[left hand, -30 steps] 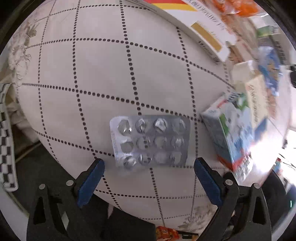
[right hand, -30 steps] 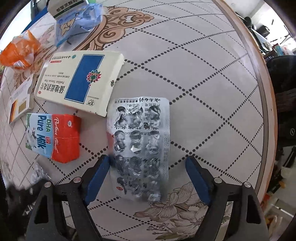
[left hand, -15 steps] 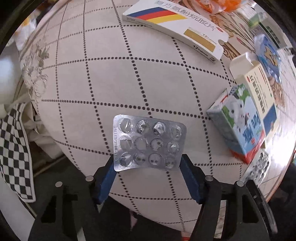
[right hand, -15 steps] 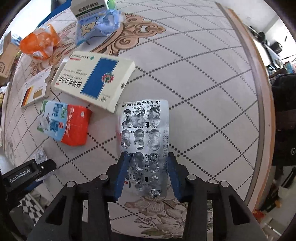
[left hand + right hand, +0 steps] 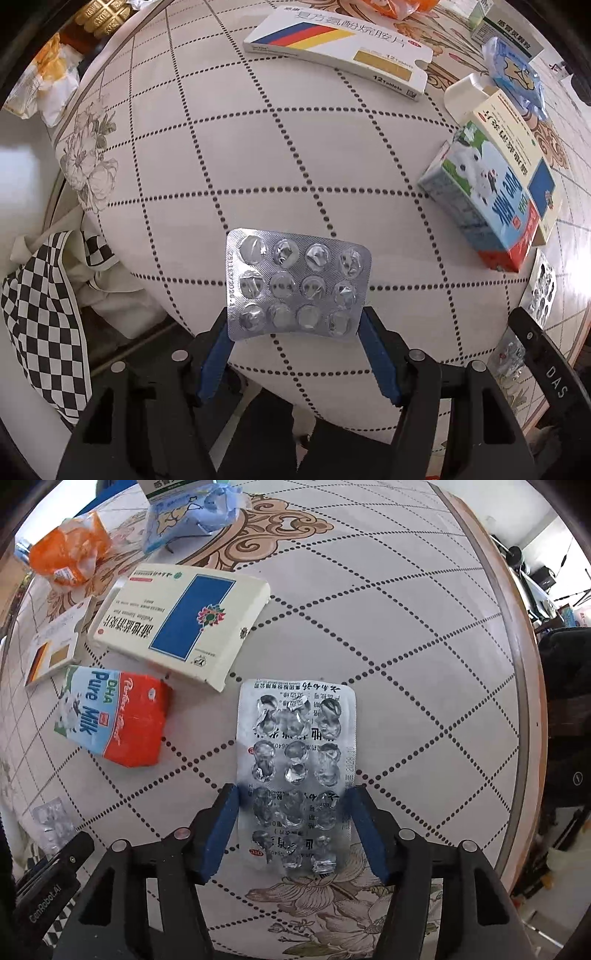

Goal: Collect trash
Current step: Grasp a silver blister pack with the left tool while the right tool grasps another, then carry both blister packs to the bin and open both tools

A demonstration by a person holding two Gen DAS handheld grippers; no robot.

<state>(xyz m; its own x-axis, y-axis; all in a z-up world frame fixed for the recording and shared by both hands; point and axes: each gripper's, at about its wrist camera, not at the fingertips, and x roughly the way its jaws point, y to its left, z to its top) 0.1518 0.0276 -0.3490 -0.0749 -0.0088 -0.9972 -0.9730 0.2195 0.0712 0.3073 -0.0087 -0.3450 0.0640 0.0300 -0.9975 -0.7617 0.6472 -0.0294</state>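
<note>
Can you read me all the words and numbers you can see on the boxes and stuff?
"DHA Pure Milk": milk carton.
"12 Tablets": striped medicine box; its big Chinese title I can't read surely.
"DAS": black tool arm at the right edge.
"GenRobot.AI": black tool arm at the lower left.
White box with blue panel: Chinese print, too small.
Both empty pill sheets: print too blurred.

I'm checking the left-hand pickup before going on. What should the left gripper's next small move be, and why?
Probably lift straight up, jaws shut. The left gripper's jaws have just been closing and now press both side edges of the empty blister pack, near the table's edge. No bin shows, so clearing the table comes first.
</note>
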